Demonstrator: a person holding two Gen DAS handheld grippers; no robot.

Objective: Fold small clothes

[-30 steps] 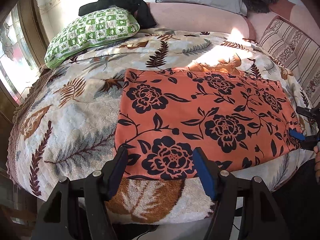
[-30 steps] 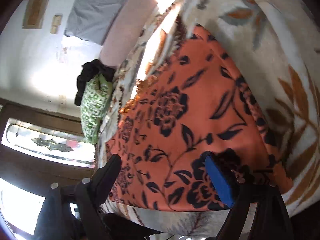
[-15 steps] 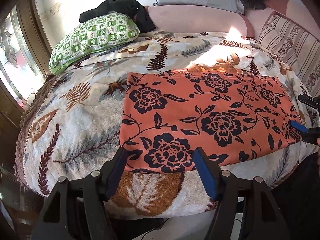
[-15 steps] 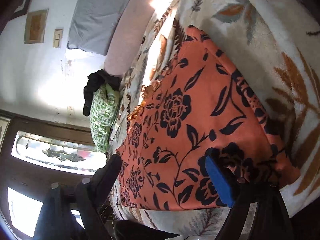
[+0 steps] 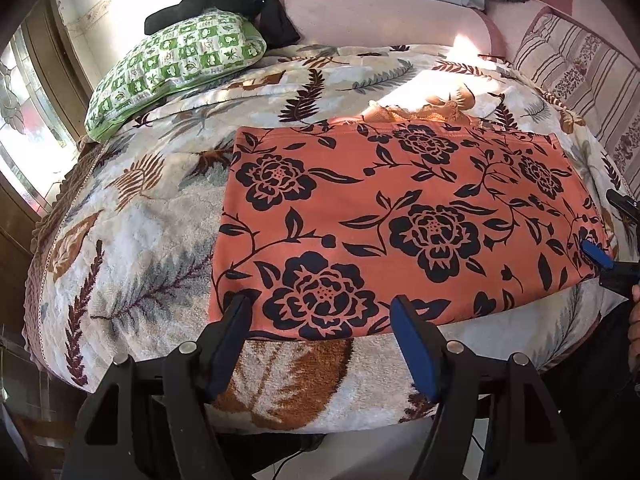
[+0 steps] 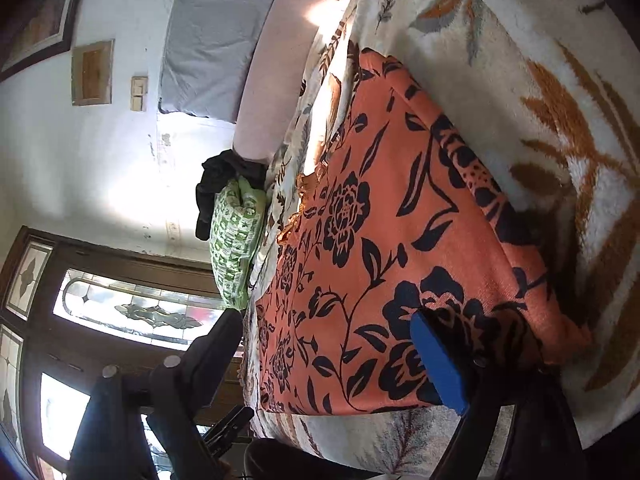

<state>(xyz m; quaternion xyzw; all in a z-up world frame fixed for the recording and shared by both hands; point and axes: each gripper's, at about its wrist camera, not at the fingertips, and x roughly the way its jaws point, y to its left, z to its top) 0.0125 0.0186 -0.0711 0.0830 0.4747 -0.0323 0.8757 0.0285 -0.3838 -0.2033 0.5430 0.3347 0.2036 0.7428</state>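
Both grippers wide at the near hem, nothing pinched yet

Left wrist view: the orange floral garment [image 5: 400,216] lies flat on the leaf-print blanket [image 5: 132,248], filling the frame from 9 to 3 o'clock. The left gripper [image 5: 320,320] has its fingers spread and has just been opening a little more. They straddle the near hem at 6 o'clock without pressing on it, so closing from here may catch the plush blanket along with the hem, or only the top layer. Right wrist view: the garment [image 6: 360,260] runs from 12 down to 6 o'clock. The right gripper [image 6: 324,344] is spread wide, with its blue pad over the corner at 5 o'clock and the dark finger off the cloth at 7 o'clock, so a bite here could miss the edge or skew the fold
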